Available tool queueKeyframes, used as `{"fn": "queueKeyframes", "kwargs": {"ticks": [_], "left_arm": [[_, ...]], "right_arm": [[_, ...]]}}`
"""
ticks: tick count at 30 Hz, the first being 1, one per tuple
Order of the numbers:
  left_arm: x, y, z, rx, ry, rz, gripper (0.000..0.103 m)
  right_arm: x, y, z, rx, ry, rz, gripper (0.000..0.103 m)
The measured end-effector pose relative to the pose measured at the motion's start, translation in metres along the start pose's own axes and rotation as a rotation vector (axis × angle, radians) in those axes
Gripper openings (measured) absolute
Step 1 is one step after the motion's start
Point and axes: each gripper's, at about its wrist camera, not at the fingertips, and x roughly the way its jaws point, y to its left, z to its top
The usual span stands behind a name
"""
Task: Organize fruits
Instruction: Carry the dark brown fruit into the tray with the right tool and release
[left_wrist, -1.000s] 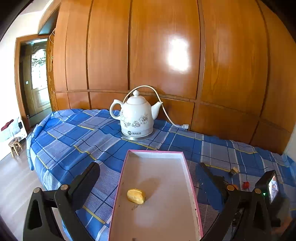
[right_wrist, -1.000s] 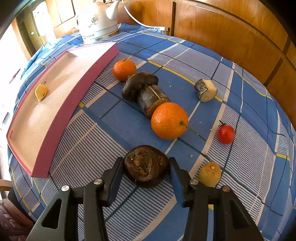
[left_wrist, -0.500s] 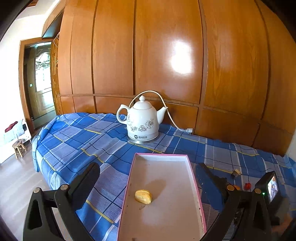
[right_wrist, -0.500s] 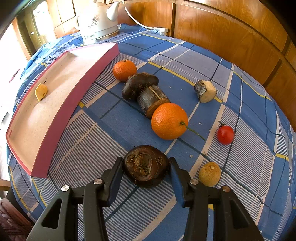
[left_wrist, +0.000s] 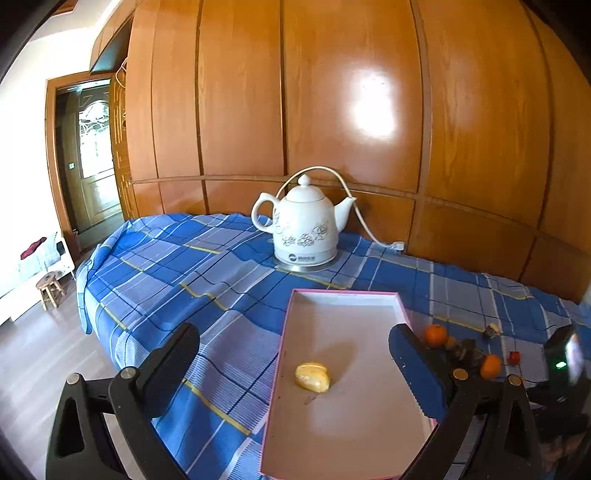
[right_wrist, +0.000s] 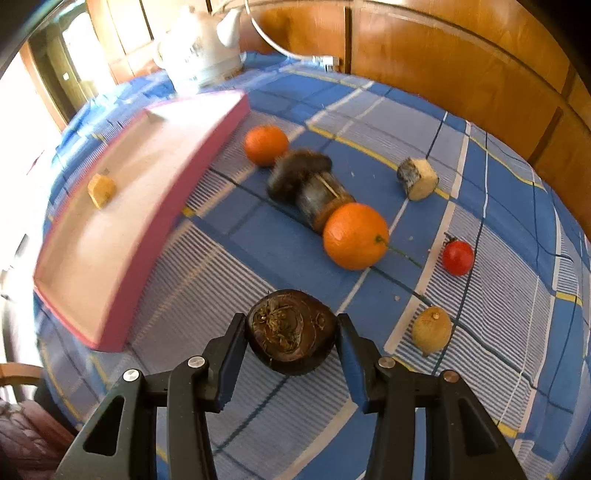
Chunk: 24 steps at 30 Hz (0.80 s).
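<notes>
My right gripper (right_wrist: 291, 343) is shut on a dark brown round fruit (right_wrist: 291, 330) and holds it above the blue plaid cloth. A pink-rimmed tray (right_wrist: 144, 177) lies to its left with one yellow fruit piece (right_wrist: 101, 189) in it. On the cloth lie two oranges (right_wrist: 355, 236) (right_wrist: 265, 144), dark brown pieces (right_wrist: 306, 181), a cut chunk (right_wrist: 418, 178), a red tomato (right_wrist: 458, 257) and a small brownish fruit (right_wrist: 431, 329). My left gripper (left_wrist: 295, 373) is open and empty over the tray (left_wrist: 354, 417), near the yellow piece (left_wrist: 312, 376).
A white kettle (left_wrist: 305, 226) with its cord stands behind the tray by the wooden wall panels. The cloth (left_wrist: 177, 273) hangs over the table's left edge above the floor. A small stool (left_wrist: 49, 287) and a doorway are at far left.
My right gripper has lifted the dark fruit off the cloth and the view has shifted. My left gripper has drawn back and up, so the tray and kettle look farther away.
</notes>
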Motion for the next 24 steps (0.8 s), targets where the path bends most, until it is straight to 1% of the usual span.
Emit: {"fn": "queueKeyframes", "kwargs": {"ticks": [3, 5, 10, 14, 19, 24], "left_arm": [[0.003, 0.005, -0.004, -0.003, 0.011, 0.011, 0.103], [0.005, 0.008, -0.006, -0.007, 0.018, 0.017, 0.103], [0.004, 0.012, -0.008, -0.009, 0.014, 0.021, 0.103], [0.003, 0.016, -0.007, -0.011, 0.005, 0.024, 0.103], [0.001, 0.019, -0.008, -0.012, 0.002, 0.024, 0.103], [0.004, 0.023, -0.009, -0.016, 0.013, 0.022, 0.103]], "right_arm": [[-0.018, 0.008, 0.006, 0.015, -0.054, 0.037, 0.048], [-0.027, 0.02, 0.014, 0.0, -0.084, 0.058, 0.048], [-0.031, 0.064, 0.04, -0.089, -0.119, 0.103, 0.048], [-0.018, 0.097, 0.058, -0.144, -0.11, 0.116, 0.048], [0.01, 0.134, 0.078, -0.191, -0.065, 0.104, 0.048], [0.035, 0.154, 0.09, -0.202, -0.03, 0.099, 0.049]]}}
